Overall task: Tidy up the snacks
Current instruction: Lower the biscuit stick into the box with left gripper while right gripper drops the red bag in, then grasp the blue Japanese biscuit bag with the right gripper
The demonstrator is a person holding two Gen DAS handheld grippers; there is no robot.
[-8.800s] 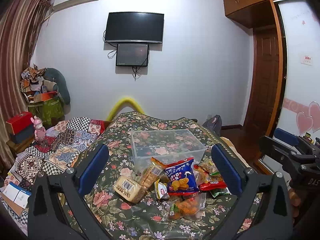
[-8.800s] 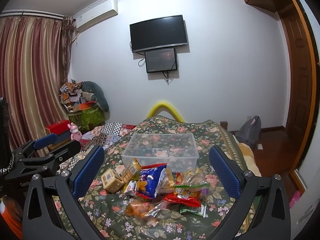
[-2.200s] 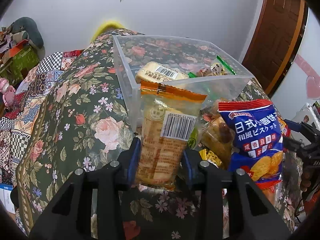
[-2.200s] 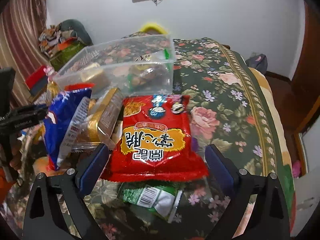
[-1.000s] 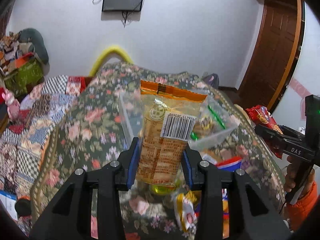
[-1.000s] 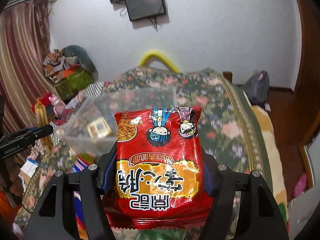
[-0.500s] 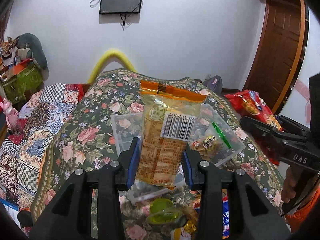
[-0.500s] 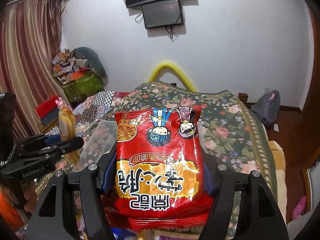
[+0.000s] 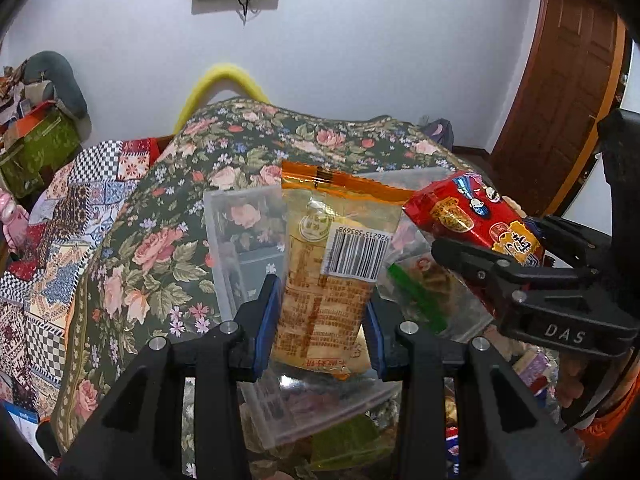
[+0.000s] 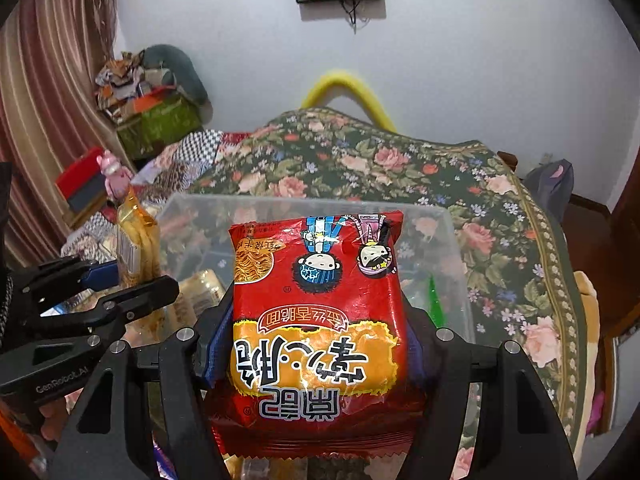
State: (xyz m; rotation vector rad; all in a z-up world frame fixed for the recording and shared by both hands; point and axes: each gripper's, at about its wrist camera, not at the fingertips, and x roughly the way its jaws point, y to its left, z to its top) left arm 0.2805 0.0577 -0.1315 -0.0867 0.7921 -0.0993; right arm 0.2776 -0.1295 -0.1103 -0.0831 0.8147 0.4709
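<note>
Right now both grippers carry a snack above the clear plastic bin (image 9: 240, 240) that sits on the floral bedspread (image 9: 160, 216). The left gripper (image 9: 320, 320) has its blue pads clamped on the sides of an orange-topped biscuit packet (image 9: 328, 280), which stands upright between the fingers with its barcode label facing the camera. Beyond and below that packet lies the bin, with a green-striped wrapper (image 9: 416, 296) visible inside it to the gripper's right. The right gripper (image 10: 316, 332) is closed on a red noodle packet (image 10: 316, 320), held flat-faced toward the camera with its printing upside down. Ahead of it and lower, the bin's far wall shows above the packet's top edge. In the left wrist view the red packet hangs to the right of the biscuit packet, over the bin's right side, the two close together but not touching. More loose snacks lie below the left gripper, partly hidden.
</note>
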